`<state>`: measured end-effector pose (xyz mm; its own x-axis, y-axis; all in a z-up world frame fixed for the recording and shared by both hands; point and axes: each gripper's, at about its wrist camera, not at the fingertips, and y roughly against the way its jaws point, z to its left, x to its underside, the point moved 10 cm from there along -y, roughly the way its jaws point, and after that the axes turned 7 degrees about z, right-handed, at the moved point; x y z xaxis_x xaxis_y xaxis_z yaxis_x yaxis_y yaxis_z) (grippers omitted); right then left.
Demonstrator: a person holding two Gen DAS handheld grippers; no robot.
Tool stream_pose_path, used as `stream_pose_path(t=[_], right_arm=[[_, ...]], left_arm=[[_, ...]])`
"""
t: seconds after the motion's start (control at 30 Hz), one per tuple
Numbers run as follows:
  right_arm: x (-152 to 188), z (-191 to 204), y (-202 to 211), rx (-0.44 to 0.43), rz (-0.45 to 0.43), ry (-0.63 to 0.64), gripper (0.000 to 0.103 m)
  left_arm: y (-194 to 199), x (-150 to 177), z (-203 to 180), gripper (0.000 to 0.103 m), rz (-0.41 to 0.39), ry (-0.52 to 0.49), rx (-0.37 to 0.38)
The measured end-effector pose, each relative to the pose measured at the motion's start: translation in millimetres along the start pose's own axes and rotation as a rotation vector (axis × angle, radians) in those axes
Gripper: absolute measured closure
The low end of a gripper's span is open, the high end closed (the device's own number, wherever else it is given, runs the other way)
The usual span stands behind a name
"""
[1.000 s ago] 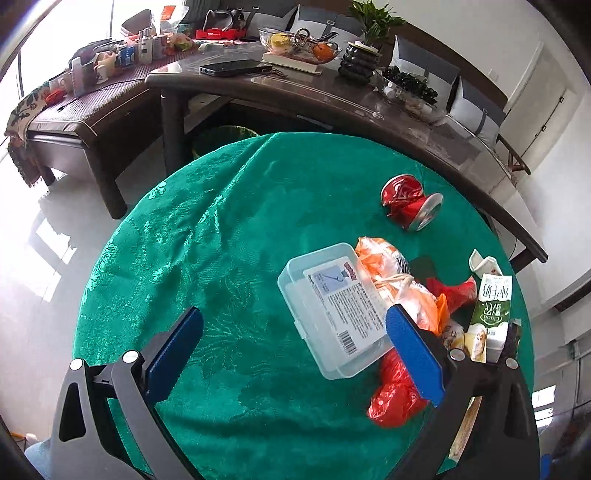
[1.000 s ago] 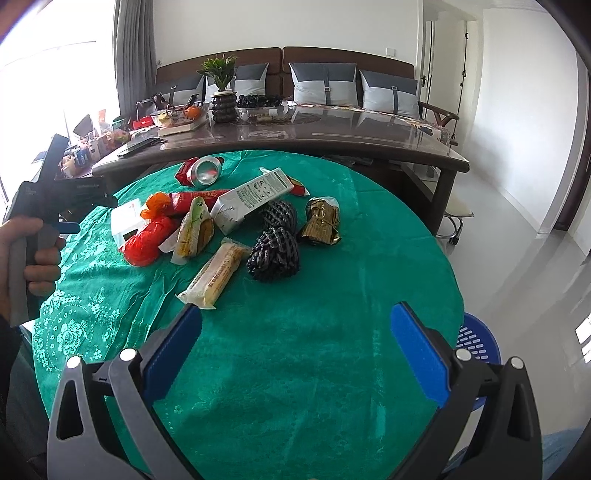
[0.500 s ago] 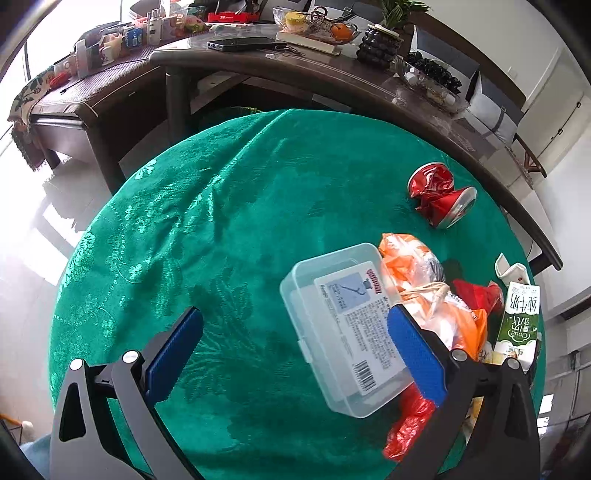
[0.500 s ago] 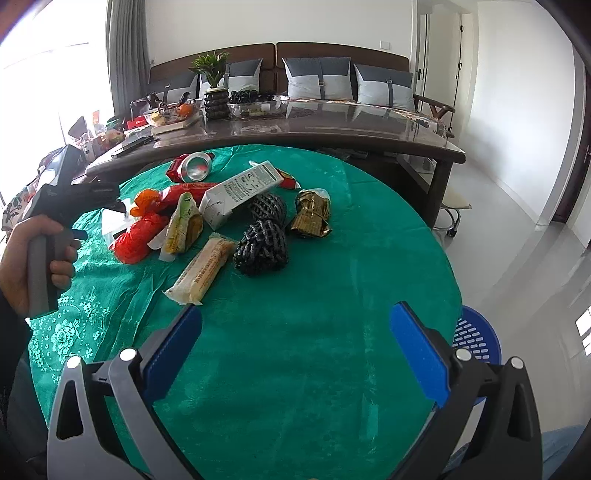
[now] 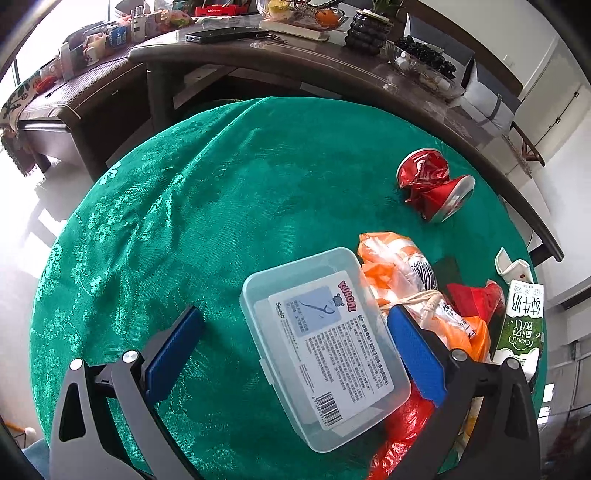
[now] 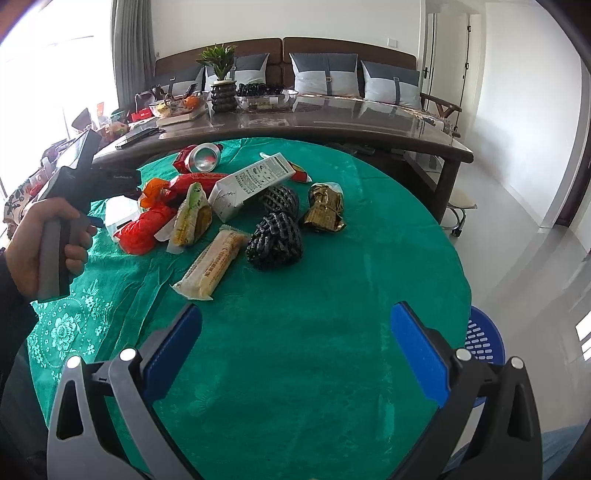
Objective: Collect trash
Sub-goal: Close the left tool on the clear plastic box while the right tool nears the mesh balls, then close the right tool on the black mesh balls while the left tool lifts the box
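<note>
Two wrappers [image 5: 402, 266] beside plastic box [image 5: 325, 343]

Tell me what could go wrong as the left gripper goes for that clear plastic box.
The left gripper is open, and the clear box lies tilted on the orange and red bags, so it may slip sideways as the jaws close. One finger sits over the bags and could pinch them too.

dark table [image 6: 332, 122] | potted plant [image 6: 221, 79] | fruit bowl [image 5: 303, 14] | phone [image 5: 225, 35] | sofa cushions [image 6: 325, 75]
</note>
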<state>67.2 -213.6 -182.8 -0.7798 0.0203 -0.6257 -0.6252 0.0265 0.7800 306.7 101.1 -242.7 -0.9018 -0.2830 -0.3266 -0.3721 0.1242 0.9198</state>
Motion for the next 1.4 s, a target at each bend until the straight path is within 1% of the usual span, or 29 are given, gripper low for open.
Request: stream_pose_path(t=[0.1,0.17,0.2,0.23,0.27,0.33,0.37,0.43,0.47,0.5,0.6,0.63,0.7,0.77,0.8,0.83,0.9,1.0,1.03,1.07,1.1,1.17,1.23,1.27,1.3,1.37,1.4], right_arm=[[0.1,-4.4,-1.1,0.003,0.003,0.002,0.005],[-0.1,-12.2,-4.1,-0.007,0.013,-0.020,0.005],[-0.1,-17.0,-6.9,-0.012,0.020,-0.037,0.005],[-1.5,-21.3,-10.8,-0.023,0.029,-0.054,0.005],[-5.2,-23.4,-16.7,-0.050,0.039,-0.067,0.005],[-14.1,-19.0,-27.4,-0.107,0.061,-0.066,0.005],[-22.1,-12.2,-36.4,-0.160,0.082,-0.058,0.005],[-38.2,-2.0,-51.7,-0.218,0.114,-0.038,0.010],[-47.9,1.8,-62.5,-0.228,0.133,-0.024,0.020],[-55.8,5.1,-71.6,-0.227,0.149,-0.012,0.027],[-69.7,17.1,-90.7,-0.260,0.190,0.008,0.029],[-70.9,20.8,-96.9,-0.268,0.206,0.015,0.032],[-66.1,25.9,-110.6,-0.266,0.258,0.034,0.057],[-61.4,25.6,-107.3,-0.271,0.264,0.043,0.061],[-57.9,24.9,-99.2,-0.278,0.263,0.055,0.063],[-51.9,24.7,-88.9,-0.298,0.268,0.063,0.064],[-36.3,20.1,-71.1,-0.322,0.288,0.076,0.064],[-15.8,9.4,-58.0,-0.282,0.321,0.116,0.064],[-10.0,7.7,-56.7,-0.269,0.332,0.126,0.061],[-6.0,6.3,-56.2,-0.253,0.338,0.130,0.056],[-5.2,5.5,-56.7,-0.244,0.340,0.130,0.046],[-5.9,3.6,-59.3,-0.228,0.338,0.130,0.037],[-8.9,-1.7,-61.5,-0.221,0.334,0.124,0.036],[-12.2,-2.2,-61.4,-0.225,0.330,0.114,0.034],[-15.6,-2.9,-60.1,-0.229,0.322,0.109,0.029],[-21.3,-5.9,-57.4,-0.209,0.311,0.119,0.022],[-24.5,-5.3,-57.0,-0.203,0.309,0.131,0.022]], left_arm=[[3.6,7.8,3.7,0.004,0.019,-0.011,-0.007],[8.2,16.3,5.4,0.010,0.013,-0.050,0.010],[11.6,20.7,4.0,0.020,0.009,-0.087,0.030],[14.2,25.3,3.0,0.034,0.013,-0.123,0.041],[16.6,29.5,1.5,0.038,0.022,-0.155,0.060],[20.3,37.7,4.1,0.038,0.040,-0.206,0.071],[22.0,41.7,5.2,0.038,0.048,-0.228,0.084],[27.2,52.3,4.1,0.038,0.071,-0.274,0.127],[32.4,60.2,2.0,0.038,0.084,-0.301,0.157],[38.6,69.9,-1.4,0.038,0.094,-0.335,0.180],[56.7,99.4,-11.0,0.038,0.097,-0.434,0.207],[59.5,109.3,-14.9,0.038,0.098,-0.455,0.215],[58.7,125.1,-20.0,0.037,0.109,-0.473,0.222],[54.2,135.9,-23.2,0.037,0.108,-0.485,0.213],[52.0,138.0,-22.5,0.031,0.098,-0.487,0.200],[49.8,138.9,-21.0,0.018,0.086,-0.483,0.187],[46.8,138.0,-17.3,0.008,0.047,-0.458,0.154],[42.7,136.4,-17.7,0.005,0.016,-0.456,0.142],[40.6,133.8,-17.8,0.005,0.006,-0.459,0.126],[38.3,132.0,-18.4,0.005,-0.002,-0.466,0.107],[35.9,132.4,-20.6,0.005,-0.012,-0.479,0.081],[32.1,134.7,-22.7,0.005,-0.028,-0.516,0.018],[30.5,137.9,-24.9,0.005,-0.042,-0.552,-0.032],[30.8,138.2,-23.1,0.005,-0.041,-0.549,-0.035],[30.1,138.7,-23.1,0.005,-0.024,-0.538,-0.028],[34.0,141.5,-17.2,0.005,0.002,-0.550,-0.036],[36.3,141.1,-15.5,0.005,0.010,-0.550,-0.050]])
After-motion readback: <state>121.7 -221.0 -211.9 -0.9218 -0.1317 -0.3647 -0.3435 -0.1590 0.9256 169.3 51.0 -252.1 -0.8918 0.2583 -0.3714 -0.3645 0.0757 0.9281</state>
